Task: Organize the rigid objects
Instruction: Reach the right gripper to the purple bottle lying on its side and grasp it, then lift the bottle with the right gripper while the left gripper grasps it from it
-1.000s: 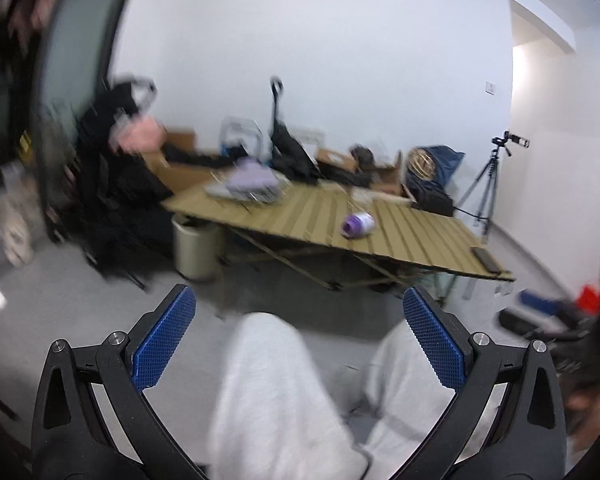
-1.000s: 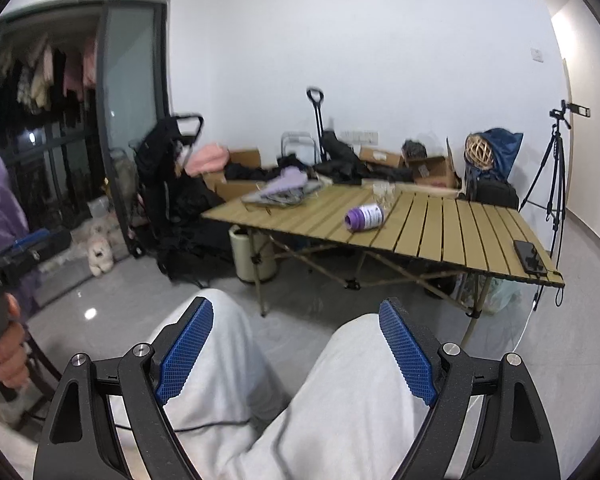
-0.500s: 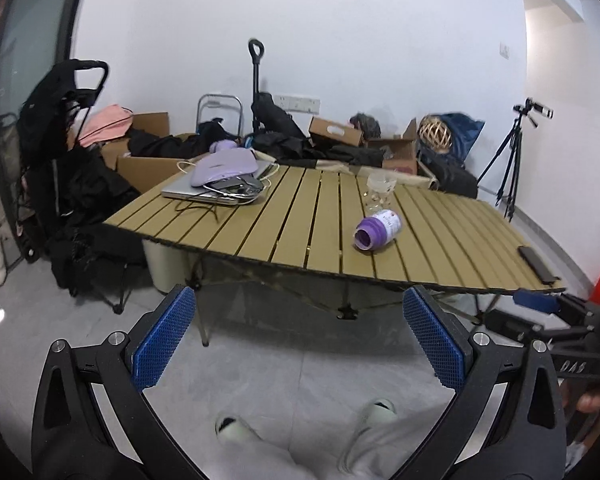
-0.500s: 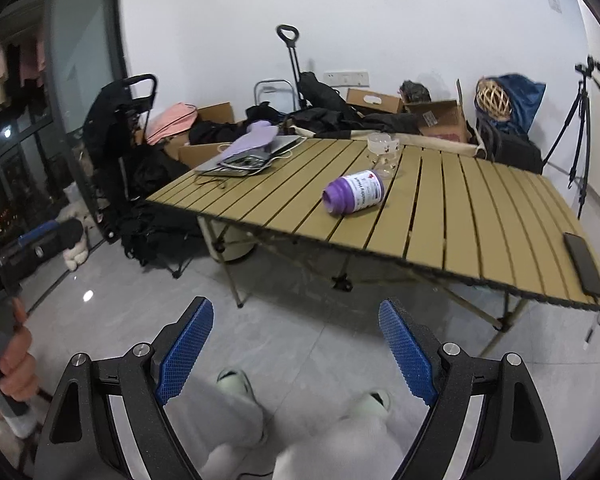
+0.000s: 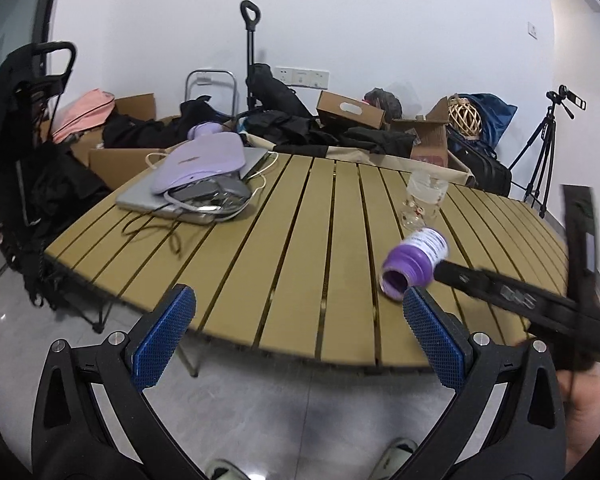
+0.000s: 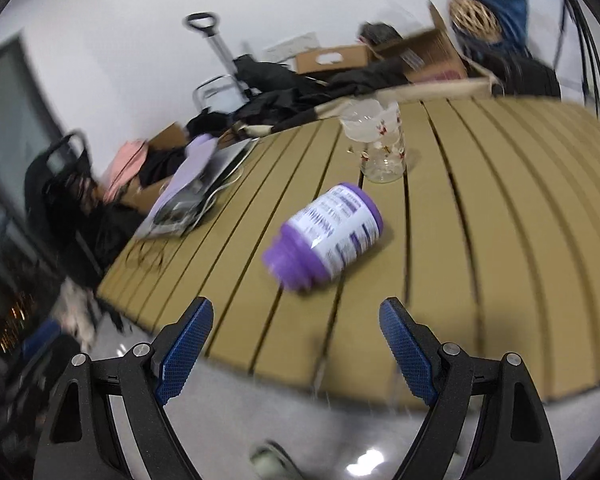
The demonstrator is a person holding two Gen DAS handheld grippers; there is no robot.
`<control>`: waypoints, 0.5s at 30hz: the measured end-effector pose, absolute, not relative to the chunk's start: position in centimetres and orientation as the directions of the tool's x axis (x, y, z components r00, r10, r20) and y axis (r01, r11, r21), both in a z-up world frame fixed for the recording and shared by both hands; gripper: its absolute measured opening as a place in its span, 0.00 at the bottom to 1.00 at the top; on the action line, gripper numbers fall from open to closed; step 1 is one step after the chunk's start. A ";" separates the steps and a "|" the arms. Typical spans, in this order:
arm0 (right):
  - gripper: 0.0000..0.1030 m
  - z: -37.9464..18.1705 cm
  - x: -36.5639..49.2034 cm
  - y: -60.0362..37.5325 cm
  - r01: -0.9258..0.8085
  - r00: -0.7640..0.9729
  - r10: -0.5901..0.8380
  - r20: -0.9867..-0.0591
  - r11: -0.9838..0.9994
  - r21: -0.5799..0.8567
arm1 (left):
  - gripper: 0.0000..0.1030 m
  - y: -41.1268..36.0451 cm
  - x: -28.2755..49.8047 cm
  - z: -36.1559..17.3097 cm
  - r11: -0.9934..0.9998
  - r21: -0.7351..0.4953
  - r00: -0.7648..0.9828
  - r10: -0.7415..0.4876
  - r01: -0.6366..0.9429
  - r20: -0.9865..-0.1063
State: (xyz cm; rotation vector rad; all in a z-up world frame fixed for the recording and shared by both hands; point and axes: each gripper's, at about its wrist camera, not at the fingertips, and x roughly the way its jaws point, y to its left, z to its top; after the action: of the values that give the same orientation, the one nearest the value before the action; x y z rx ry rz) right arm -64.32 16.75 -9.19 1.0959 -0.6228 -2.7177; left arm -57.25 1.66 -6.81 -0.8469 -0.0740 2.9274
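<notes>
Cluttered boxes and bags lined the white wall behind the slatted table (image 5: 308, 240), whose near half lay bare, apparently kept free as working room. Toward its far left corner sat a laptop (image 5: 192, 200) under a lilac pouch (image 5: 204, 162). Right of centre the purple bottle (image 6: 324, 236) lay on its side, label print too blurred to read, just before an upright clear jar (image 6: 380, 148); both the left gripper (image 5: 300, 332) and the right gripper (image 6: 296, 338) were spread wide and empty, the right one lined up on the bottle.
</notes>
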 end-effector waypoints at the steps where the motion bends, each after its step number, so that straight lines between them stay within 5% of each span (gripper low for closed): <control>1: 0.87 -9.6 -65.2 16.8 -0.036 -0.725 -0.279 -0.630 -0.898 0.439 | 1.00 1.9 -58.0 -7.0 -0.994 -0.055 -0.843 0.108 -0.093 -0.527; 4: 0.86 -11.0 -68.8 16.1 -0.088 -0.712 -0.241 -0.659 -0.901 0.424 | 1.00 2.9 -60.7 -7.4 -0.991 0.029 -0.844 0.095 -0.130 -0.528; 7: 0.73 -12.1 -71.0 15.5 -0.066 -0.688 -0.275 -0.672 -0.898 0.435 | 1.00 2.8 -62.8 -7.3 -0.988 0.024 -0.846 0.120 -0.155 -0.519; 15: 0.70 -11.4 -74.2 9.9 0.372 -0.592 -0.417 -0.689 -0.900 0.226 | 0.97 1.0 -71.4 -7.9 -0.981 -0.153 -0.777 0.185 -0.115 -0.602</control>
State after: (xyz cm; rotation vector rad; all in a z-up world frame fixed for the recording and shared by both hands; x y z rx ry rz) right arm -74.19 9.92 -11.36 1.0881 -0.0799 -2.4649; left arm -71.45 1.05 -7.87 -0.9699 -0.1611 2.8151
